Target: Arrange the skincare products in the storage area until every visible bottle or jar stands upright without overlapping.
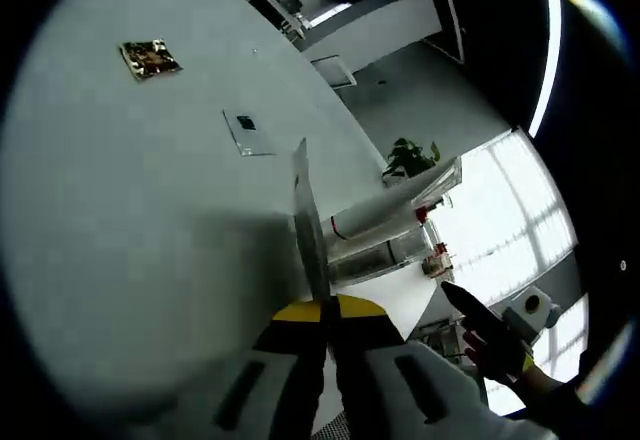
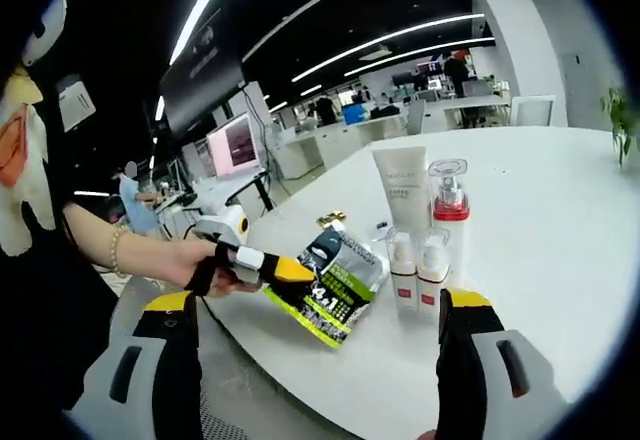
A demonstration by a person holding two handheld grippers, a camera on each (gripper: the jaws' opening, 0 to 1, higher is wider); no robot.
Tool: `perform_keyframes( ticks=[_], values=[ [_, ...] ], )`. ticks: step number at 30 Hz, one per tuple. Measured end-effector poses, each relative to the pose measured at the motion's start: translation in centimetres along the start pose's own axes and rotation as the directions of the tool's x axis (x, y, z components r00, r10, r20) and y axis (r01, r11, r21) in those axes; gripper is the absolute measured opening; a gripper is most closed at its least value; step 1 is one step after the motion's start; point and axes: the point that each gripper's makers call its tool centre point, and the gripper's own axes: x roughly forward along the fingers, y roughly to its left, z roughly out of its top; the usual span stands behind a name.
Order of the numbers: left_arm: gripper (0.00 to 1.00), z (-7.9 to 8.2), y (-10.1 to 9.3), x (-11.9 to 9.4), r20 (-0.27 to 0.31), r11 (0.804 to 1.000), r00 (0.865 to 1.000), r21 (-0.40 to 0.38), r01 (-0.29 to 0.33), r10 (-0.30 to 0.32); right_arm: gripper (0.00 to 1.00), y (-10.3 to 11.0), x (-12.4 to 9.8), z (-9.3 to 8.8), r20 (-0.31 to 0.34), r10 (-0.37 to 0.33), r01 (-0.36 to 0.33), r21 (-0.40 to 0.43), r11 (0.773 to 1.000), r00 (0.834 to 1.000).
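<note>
My left gripper [image 1: 325, 312] is shut on a flat green-and-black pouch [image 1: 308, 222], seen edge-on in the left gripper view. In the right gripper view a hand holds that gripper [image 2: 268, 266] over the table's near edge, with the pouch [image 2: 338, 282] tilted. Behind the pouch stand a white tube [image 2: 402, 188], a clear pump bottle with a red collar [image 2: 449, 205] and two small white bottles [image 2: 403, 272] [image 2: 433, 268], all upright and close together. My right gripper [image 2: 315, 308] is open, with its jaws wide on either side of this group and short of it.
The products stand on a round white table [image 2: 540, 230]. A small gold item [image 2: 332, 218] lies behind the pouch. Farther out on the table lie a dark printed card [image 1: 150, 58] and a clear flat piece [image 1: 245, 132]. A potted plant [image 1: 410, 158] stands beyond the table's edge.
</note>
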Motion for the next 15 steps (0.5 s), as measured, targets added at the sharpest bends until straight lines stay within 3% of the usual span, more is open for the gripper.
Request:
perform_keyframes(
  ticks=[15],
  values=[
    [0.01,0.2,2.0,1.1,0.014,0.993,0.994,0.034,-0.113,0.113,1.0,-1.7,-0.5,-0.6,-0.02,-0.037,0.037,0.001,0.999,0.999]
  ],
)
